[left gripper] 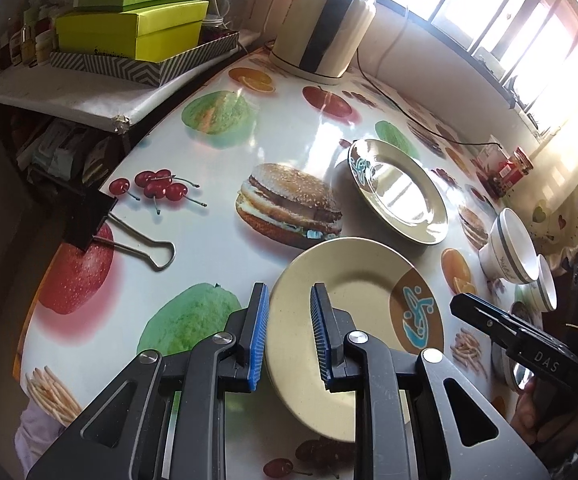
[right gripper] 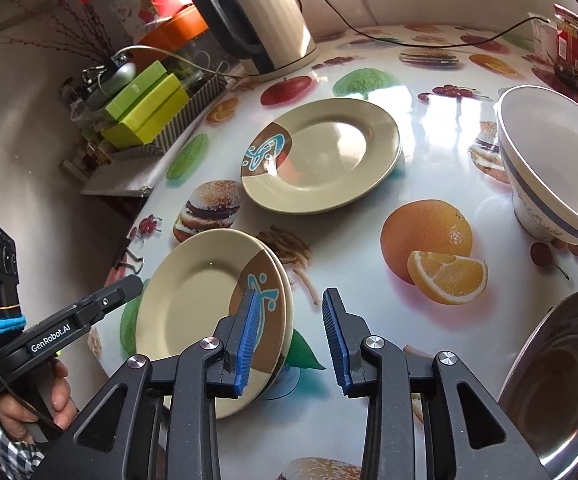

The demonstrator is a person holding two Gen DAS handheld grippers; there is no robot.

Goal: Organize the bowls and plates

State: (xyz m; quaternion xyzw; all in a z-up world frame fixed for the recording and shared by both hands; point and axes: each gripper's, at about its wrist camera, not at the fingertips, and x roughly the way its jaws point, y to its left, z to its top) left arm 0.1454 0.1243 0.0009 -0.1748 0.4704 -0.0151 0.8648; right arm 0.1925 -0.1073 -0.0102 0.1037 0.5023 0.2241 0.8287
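Observation:
A beige plate with a brown and blue patch lies nearest to me. My left gripper straddles its left rim, pads against it. In the right wrist view this plate rests on a second matching plate, whose rim shows at the right. My right gripper stands open at that right rim, its left pad over the plate and its right pad off it. A third plate lies flat further back. A white bowl with a grey band stands at the right.
A steel bowl sits at the near right. A kettle with its cord stands at the back, a red jar at the far right. A binder clip grips the tablecloth's left edge. Green boxes fill a side shelf.

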